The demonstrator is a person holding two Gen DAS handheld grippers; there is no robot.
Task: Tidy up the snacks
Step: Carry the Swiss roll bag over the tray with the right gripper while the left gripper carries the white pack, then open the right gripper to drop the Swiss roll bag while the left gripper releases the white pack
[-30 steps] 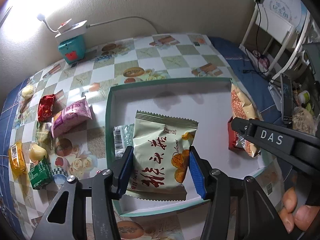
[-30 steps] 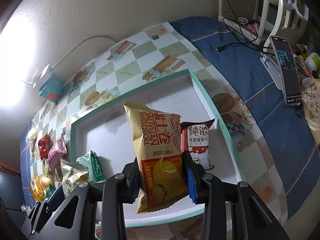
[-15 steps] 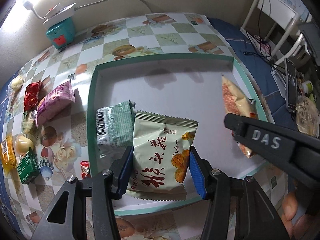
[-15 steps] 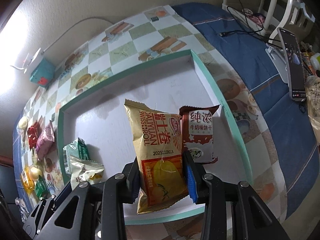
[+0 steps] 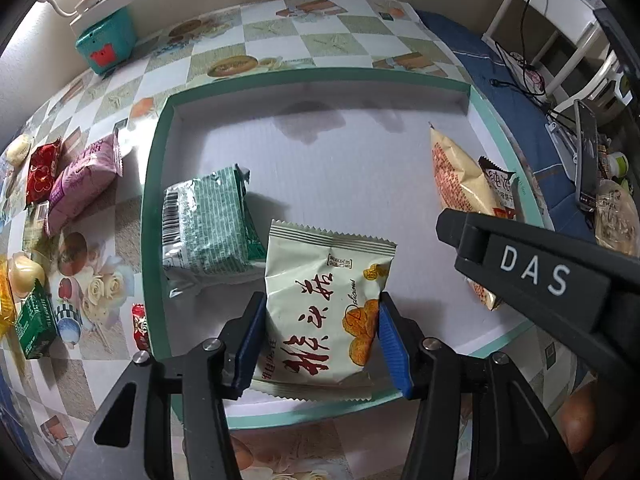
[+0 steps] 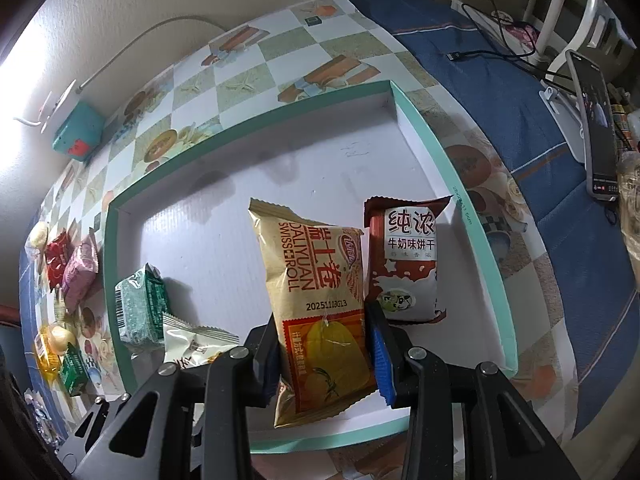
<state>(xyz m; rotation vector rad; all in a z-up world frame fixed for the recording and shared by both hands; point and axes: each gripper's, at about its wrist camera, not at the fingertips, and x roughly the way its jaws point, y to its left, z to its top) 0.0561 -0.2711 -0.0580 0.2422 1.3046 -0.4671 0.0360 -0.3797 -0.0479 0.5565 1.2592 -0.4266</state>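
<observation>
Here, left to right: loose snacks [image 5: 76, 178] beside the tray's left rim on the checkered tablecloth [image 5: 280, 28]; green packet [image 5: 206, 226] flat near the left wall of the teal-rimmed tray [image 5: 154, 184]; left gripper [image 5: 320, 332] clamped on the pale cracker packet [image 5: 324, 304], just beside the green one, over the near edge; right gripper [image 6: 324, 348] clamped on the gold Swiss-roll packet [image 6: 316, 280], over the near edge; brown milk-biscuit packet [image 6: 406, 258] lying against the tray's right wall, just beside the gold one.
</observation>
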